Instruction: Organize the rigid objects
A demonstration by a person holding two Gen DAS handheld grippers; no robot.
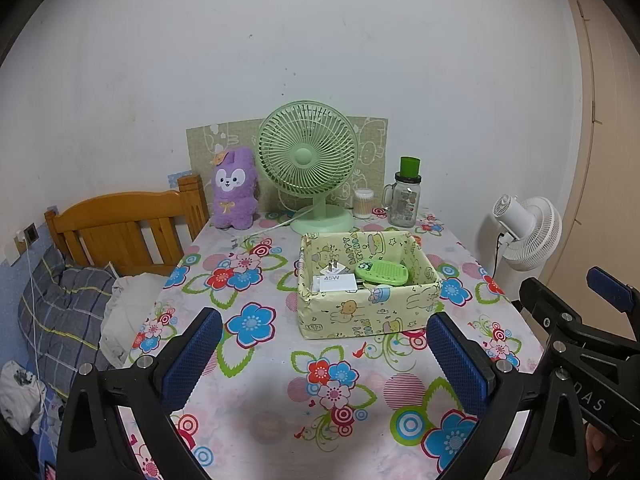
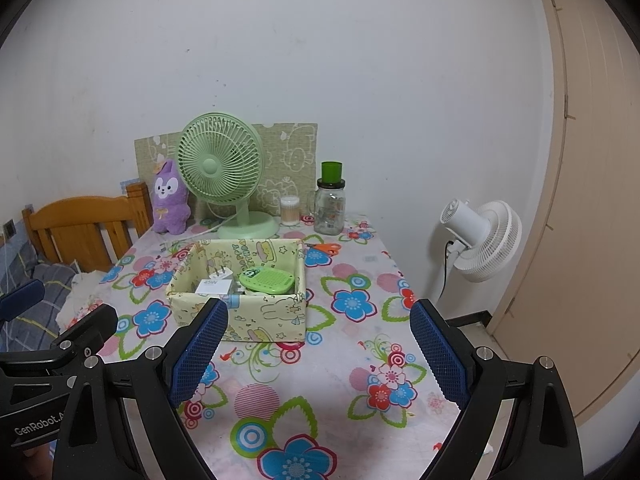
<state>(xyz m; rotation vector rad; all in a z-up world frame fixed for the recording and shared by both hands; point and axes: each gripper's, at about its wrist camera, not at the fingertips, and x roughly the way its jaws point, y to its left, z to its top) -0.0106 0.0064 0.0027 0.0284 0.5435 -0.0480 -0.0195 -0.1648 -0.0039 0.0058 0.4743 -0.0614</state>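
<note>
A pale yellow cartoon-print box (image 1: 362,320) (image 2: 262,314) stands in the middle of the flowered table. Inside it lie a white 45W charger (image 1: 335,282) (image 2: 212,285) with its prongs up and a green perforated case (image 1: 383,273) (image 2: 268,280). My left gripper (image 1: 328,348) hovers open over the table's near part, short of the box, nothing between its blue pads. My right gripper (image 2: 320,340) is also open and empty, just in front of and to the right of the box. Orange-handled scissors (image 2: 326,248) lie behind the box's right corner.
At the table's back stand a green desk fan (image 1: 308,160), a purple plush toy (image 1: 234,194), a cotton-swab tub (image 1: 363,202) and a glass jar with a green cap (image 1: 405,200). A wooden bed headboard (image 1: 120,228) is at left, a white floor fan (image 2: 486,240) at right.
</note>
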